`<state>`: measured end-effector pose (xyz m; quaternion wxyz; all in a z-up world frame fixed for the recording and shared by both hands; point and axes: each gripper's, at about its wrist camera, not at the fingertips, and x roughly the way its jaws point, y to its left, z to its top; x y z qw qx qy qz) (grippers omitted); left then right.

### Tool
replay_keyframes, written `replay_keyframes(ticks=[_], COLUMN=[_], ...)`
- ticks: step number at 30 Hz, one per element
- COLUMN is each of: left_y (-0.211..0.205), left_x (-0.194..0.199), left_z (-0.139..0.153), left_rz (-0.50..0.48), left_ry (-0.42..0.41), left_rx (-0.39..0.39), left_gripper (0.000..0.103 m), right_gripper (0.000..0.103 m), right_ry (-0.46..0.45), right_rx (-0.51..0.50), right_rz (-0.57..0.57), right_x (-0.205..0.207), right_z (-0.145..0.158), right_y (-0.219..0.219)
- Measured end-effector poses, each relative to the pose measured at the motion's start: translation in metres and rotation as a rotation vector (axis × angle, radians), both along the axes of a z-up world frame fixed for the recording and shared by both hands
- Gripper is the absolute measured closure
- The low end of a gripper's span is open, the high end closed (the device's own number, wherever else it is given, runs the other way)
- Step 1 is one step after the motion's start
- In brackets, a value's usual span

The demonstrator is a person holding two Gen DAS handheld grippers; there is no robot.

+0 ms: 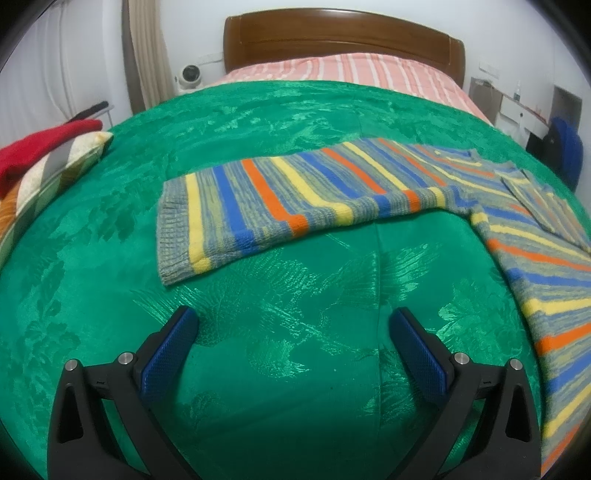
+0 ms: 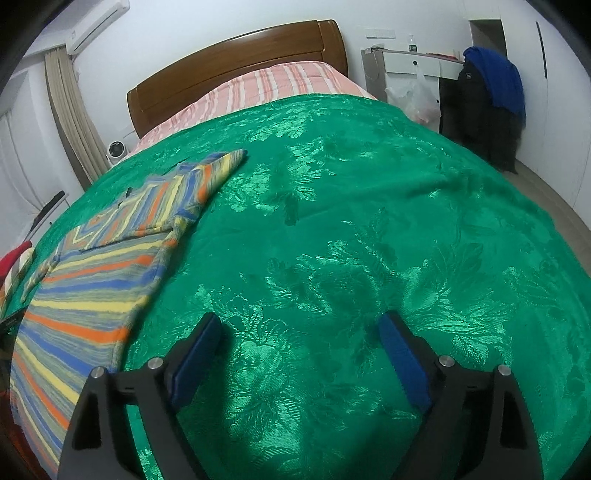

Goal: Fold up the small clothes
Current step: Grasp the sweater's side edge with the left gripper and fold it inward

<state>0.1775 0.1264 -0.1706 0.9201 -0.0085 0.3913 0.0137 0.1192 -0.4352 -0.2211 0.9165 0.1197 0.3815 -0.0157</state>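
Green bedspread [image 1: 258, 369] carries striped sweater [image 1: 295, 192] partly folded, far of left gripper [image 1: 293, 334]; right gripper [image 2: 299, 338] also gapes empty: slick satin may let folds slide.

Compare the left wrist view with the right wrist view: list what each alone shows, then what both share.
Only the left wrist view shows the striped knit sweater's outstretched sleeve with its grey ribbed cuff in full, and the open left tool.

Only the right wrist view shows the white wall air conditioner, the white plastic bag and the open right tool, with nothing between its blue pads.

Both show the striped knit sweater lying on the green patterned bedspread, the brown wooden headboard, the pink striped sheet and a red cloth.
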Motion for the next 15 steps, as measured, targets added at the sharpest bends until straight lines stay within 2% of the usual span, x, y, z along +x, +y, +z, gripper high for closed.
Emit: replay_keyframes(ticks=[3, 6, 8, 9, 11, 15], left_y=[0.001, -0.004, -0.01, -0.008, 0.01, 0.079], left_x=[0.007, 0.009, 0.005, 0.001, -0.01, -0.006], left_z=[0.003, 0.006, 0.012, 0.016, 0.036, 0.077], left_rz=[0.019, 0.094, 0.074, 0.061, 0.054, 0.191], left_ry=[0.061, 0.15, 0.213, 0.223, 0.181, 0.086], left_rx=[-0.02, -0.015, -0.015, -0.041, -0.162, -0.353], left_gripper=[0.0, 0.0, 0.001, 0.001, 0.001, 0.001], right_gripper=[0.016, 0.016, 0.016, 0.016, 0.016, 0.015], right_ry=[-0.001, 0.002, 0.004, 0.005, 0.005, 0.001], right_rx=[-0.01, -0.015, -0.017, -0.019, -0.018, -0.013], right_rz=[-0.001, -0.002, -0.003, -0.003, -0.003, -0.001], right_x=[0.0, 0.0, 0.0, 0.0, 0.0, 0.0], right_z=[0.0, -0.001, -0.001, -0.001, 0.0, 0.0], right_y=[0.002, 0.003, 0.004, 0.004, 0.004, 0.004])
